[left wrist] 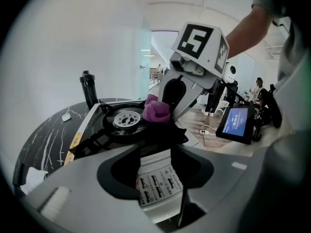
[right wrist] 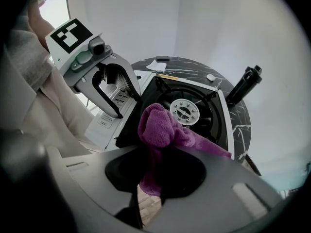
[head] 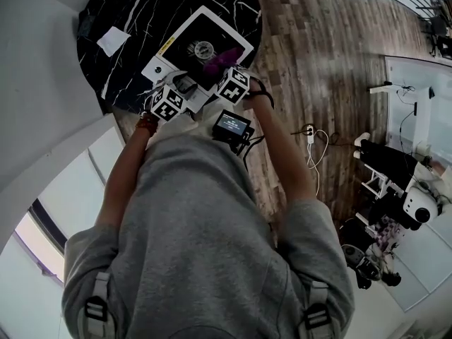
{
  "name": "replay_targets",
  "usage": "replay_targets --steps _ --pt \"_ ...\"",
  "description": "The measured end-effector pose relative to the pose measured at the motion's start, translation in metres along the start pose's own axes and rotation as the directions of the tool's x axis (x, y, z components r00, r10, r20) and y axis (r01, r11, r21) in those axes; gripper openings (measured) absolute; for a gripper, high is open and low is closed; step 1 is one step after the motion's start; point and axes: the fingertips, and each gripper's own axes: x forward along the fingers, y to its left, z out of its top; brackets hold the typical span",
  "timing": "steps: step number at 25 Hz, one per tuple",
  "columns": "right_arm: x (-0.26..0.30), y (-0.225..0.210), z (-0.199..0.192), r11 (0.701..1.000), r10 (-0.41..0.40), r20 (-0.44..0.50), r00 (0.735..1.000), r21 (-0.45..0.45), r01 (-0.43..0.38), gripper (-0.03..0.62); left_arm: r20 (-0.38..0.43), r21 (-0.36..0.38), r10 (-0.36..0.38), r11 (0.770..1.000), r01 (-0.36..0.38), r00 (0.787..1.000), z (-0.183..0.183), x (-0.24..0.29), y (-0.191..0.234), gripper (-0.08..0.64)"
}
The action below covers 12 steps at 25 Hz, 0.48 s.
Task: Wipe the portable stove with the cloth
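"Portable stove [head: 185,39] first: where is it?"

"On the round black bench [head: 127,13], in front of the person. Take its burner [right wrist: 186,111] as the mark. The stove's long axis runs from the white label panel [left wrist: 156,186], on the person's side of the burner, out to the far edge beyond it."

"And the cloth?"

"The purple cloth [right wrist: 158,125] is bunched just beside the burner, on its near side, over the black top. The right gripper [right wrist: 155,171] is clamped on it and points steeply down."

"The left gripper?"

"The left gripper [left wrist: 155,178] stands with its jaws apart over the label panel, farther from the burner than the right one, gripping nothing. Whether it rests on the panel I cannot tell."

"So what does the next move turn on?"

"As I judge it, the right hand is nearer and has the cloth, so the stroke is its job. Most of the black top lies around and beyond the burner, away from that gripper, so the cloth goes outward along the long axis and round the burner. The pan supports [right wrist: 163,86] may snag its folds."
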Motion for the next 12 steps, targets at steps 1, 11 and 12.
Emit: replay_targets --steps 1,11,12 --pt "-0.0002 0.0005 0.0003 1.000 0.001 0.001 1.000 0.000 -0.001 0.094 0.000 0.001 0.002 1.000 -0.002 1.000 0.0004 -0.0003 -0.0002 0.193" --pt "-0.0015 0.0070 0.0022 0.999 0.041 0.011 0.999 0.004 -0.041 0.094 -0.006 -0.003 0.004 1.000 -0.004 1.000 -0.0001 -0.0007 0.0003 0.192" --pt "-0.0018 0.0077 0.0030 0.999 0.044 0.019 0.999 0.007 -0.044 0.094 -0.008 -0.005 0.004 1.000 -0.004 1.000 -0.0003 -0.0010 0.0011 0.190"
